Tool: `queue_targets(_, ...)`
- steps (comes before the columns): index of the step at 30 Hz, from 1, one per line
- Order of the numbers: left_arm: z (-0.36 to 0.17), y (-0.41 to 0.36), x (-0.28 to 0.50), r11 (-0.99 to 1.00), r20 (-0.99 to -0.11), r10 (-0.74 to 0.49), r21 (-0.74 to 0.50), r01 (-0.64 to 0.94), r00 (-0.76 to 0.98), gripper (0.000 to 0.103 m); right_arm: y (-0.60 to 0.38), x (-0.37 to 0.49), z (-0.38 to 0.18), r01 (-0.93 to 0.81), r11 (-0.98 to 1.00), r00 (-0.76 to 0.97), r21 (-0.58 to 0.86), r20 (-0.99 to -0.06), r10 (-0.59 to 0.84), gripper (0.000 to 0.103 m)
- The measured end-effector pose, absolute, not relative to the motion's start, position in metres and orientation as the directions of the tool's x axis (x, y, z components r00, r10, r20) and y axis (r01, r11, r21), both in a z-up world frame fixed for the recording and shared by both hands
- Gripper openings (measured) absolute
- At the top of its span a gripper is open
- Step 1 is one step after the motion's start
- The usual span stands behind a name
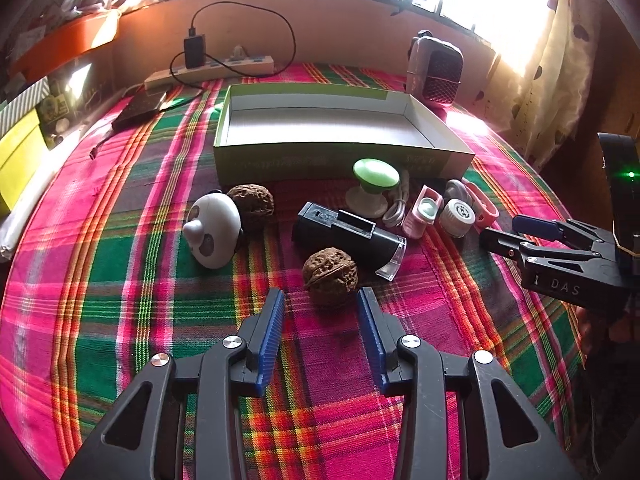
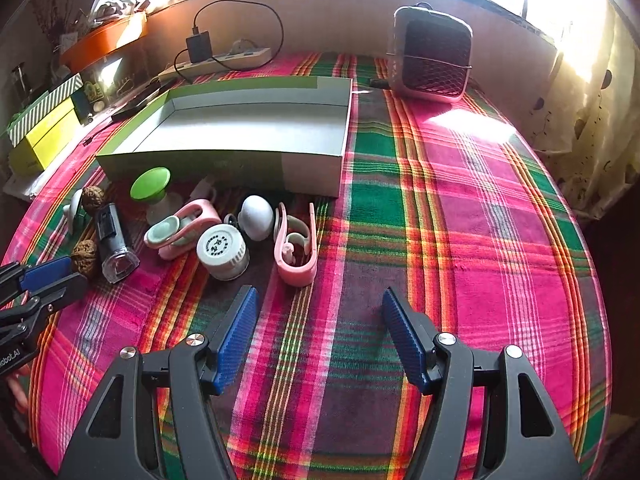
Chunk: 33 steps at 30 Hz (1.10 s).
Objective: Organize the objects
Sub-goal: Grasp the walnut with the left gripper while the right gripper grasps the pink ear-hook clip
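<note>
An empty green cardboard box [image 1: 336, 160] [image 2: 224, 168] stands on the plaid cloth. In front of it lie two walnuts [image 1: 330, 278] [image 1: 251, 202], a white panda toy [image 1: 214, 230], a black device [image 1: 346, 238], a green-topped knob [image 1: 376, 184], pink clips [image 2: 298, 244] and a white round cap [image 2: 222, 248]. My left gripper [image 1: 320, 300] is open, its tips just short of the near walnut, one on each side. My right gripper [image 2: 318, 298] is open and empty, just in front of the pink clip. It also shows in the left wrist view [image 1: 520, 232].
A small heater [image 2: 434, 56] stands at the back right. A power strip with a charger [image 1: 208, 66] lies along the back wall, and a dark flat device [image 1: 140, 108] lies at the back left. Yellow boxes [image 2: 40, 136] sit at the left edge. A curtain [image 2: 592, 112] hangs at the right.
</note>
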<state>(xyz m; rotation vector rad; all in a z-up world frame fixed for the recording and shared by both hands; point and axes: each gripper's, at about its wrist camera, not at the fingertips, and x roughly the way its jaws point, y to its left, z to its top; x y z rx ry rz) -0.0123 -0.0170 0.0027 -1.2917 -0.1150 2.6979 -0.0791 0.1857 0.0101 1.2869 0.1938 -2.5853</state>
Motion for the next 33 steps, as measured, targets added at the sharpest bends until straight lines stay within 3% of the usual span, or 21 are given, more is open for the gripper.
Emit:
queue_targets(23, 0.004, -0.016, -0.037, -0.987, -0.777, 0.159, -0.13, -0.091, -0.609, 0.034, 0.179, -0.106, 0.01, 0.287, -0.958, -0.587, -0.013, -0.792, -0.165, 0.064)
queue_targets(26, 0.003, -0.017, -0.037, -0.987, -0.777, 0.158, -0.132, -0.088, -0.61, 0.027, 0.177, -0.104, 0.011, 0.297, -0.955, -0.59, -0.013, -0.788, -0.173, 0.053)
queue_targets(33, 0.004, -0.019, -0.038, -0.987, -0.776, 0.16, -0.136, -0.087, -0.61, 0.027, 0.173, -0.101, 0.012, 0.314, -0.949, -0.594, -0.015, -0.783, -0.184, 0.029)
